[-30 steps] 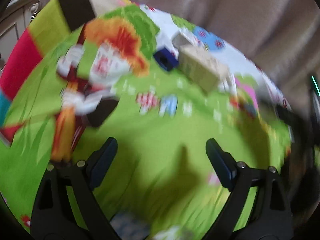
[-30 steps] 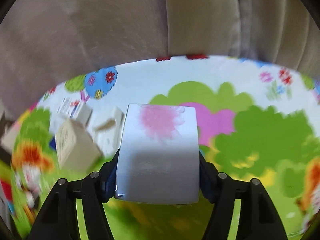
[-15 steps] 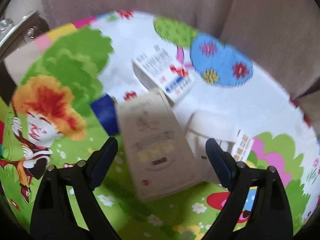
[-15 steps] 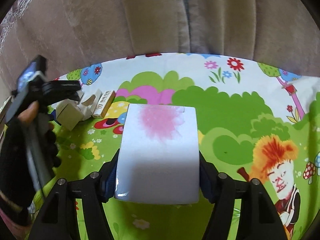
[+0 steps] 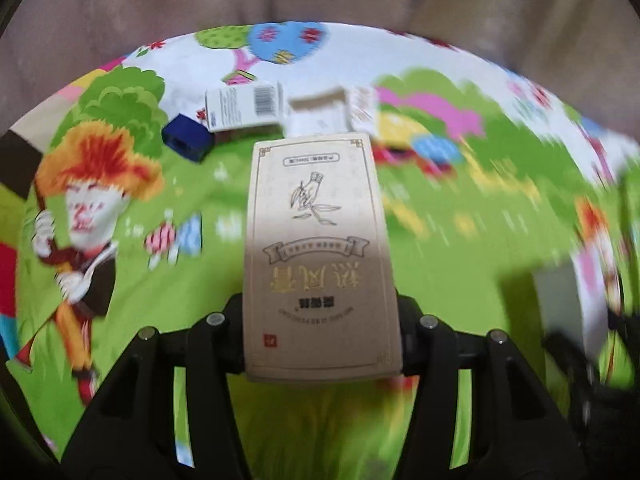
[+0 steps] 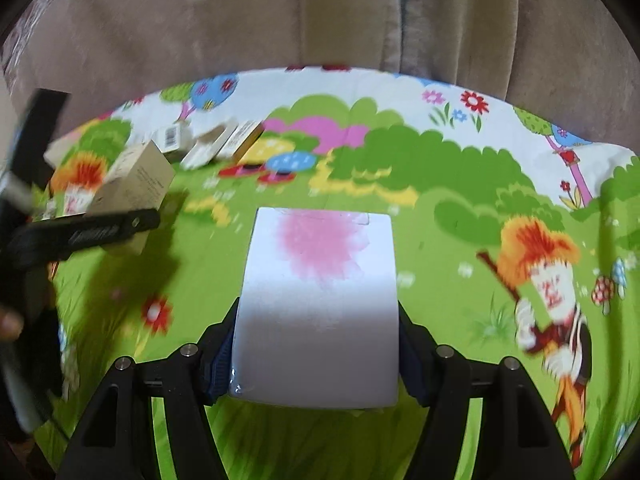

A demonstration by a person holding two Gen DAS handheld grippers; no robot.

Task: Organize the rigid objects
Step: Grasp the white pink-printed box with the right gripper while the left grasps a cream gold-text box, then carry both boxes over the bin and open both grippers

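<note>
My left gripper [image 5: 322, 336] is shut on a tan box with gold lettering [image 5: 320, 252] and holds it above the cartoon play mat [image 5: 460, 248]. The same tan box [image 6: 136, 180] shows in the right wrist view, clamped in the left gripper [image 6: 92, 232]. My right gripper [image 6: 318, 360] is shut on a white box with a pink blotch [image 6: 318, 300], also held above the mat. The white box shows blurred at the right edge of the left wrist view [image 5: 568, 304].
On the mat's far side lie a white barcode box [image 5: 244, 106], a small dark blue box [image 5: 186, 142] and an open white carton [image 5: 320, 114]. A beige sofa [image 6: 280, 16] rises behind the mat.
My left gripper has closed on the tan box and lifted it off the mat, away from the other boxes. My right gripper still holds the white box and has shifted little.
</note>
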